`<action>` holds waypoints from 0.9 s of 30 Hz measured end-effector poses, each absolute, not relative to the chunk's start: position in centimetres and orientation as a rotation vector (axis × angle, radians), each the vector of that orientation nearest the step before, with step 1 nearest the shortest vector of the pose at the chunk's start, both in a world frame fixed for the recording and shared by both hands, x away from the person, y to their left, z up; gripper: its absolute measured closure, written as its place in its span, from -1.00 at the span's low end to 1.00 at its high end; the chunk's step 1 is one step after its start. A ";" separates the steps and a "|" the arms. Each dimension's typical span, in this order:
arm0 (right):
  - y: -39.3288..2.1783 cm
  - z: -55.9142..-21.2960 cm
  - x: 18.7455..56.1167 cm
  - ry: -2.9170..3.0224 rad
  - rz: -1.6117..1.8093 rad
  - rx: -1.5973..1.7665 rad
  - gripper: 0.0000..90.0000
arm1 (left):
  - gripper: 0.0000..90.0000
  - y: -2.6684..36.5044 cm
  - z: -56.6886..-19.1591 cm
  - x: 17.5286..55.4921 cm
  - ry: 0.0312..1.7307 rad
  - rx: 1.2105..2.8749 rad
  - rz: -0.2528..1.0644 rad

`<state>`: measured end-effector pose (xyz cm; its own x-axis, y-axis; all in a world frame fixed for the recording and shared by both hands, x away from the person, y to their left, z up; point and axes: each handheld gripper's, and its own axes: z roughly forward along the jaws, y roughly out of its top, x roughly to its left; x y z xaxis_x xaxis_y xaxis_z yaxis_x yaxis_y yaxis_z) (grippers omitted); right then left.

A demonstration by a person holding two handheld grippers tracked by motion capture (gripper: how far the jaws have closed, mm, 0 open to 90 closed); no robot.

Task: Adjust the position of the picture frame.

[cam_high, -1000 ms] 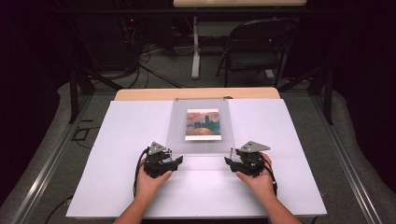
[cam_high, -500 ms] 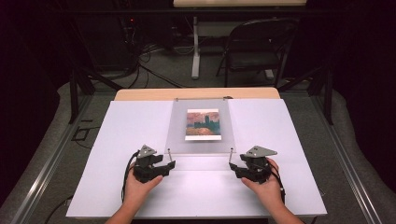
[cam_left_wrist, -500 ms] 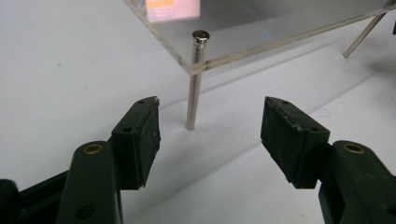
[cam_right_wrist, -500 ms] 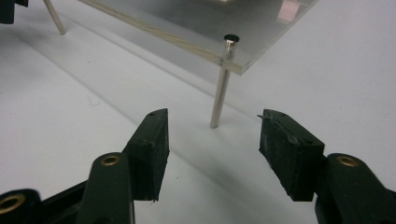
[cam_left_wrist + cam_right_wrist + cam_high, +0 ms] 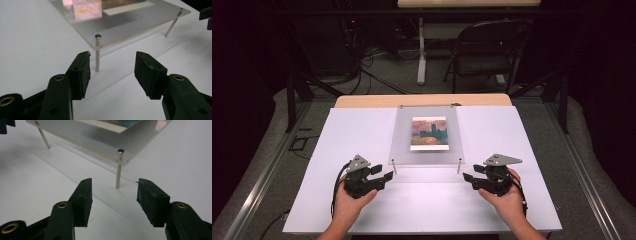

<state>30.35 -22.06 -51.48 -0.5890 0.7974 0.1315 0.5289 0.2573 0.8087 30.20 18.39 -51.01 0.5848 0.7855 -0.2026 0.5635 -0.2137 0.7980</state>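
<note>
— Where's the clear frame?
— Centre of the picture in the high view, on four metal pins on the white bench.
— The grippers?
— Left gripper and right gripper flank its near corners; jaws have just been closing, yet gape with nothing between.

High view looks down; both gripper views close, sharing the acrylic frame.
</note>
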 end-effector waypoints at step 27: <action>-20.8 -47.0 38.8 2.226 1.163 1.158 -0.04 | -0.09 17.6 -47.0 40.1 1.123 1.848 0.302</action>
<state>38.78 -20.80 -47.01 -0.5919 0.8048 0.0444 0.4961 0.3203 0.8070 40.14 17.57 -46.99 0.5536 0.7985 -0.2367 0.5724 -0.1583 0.8046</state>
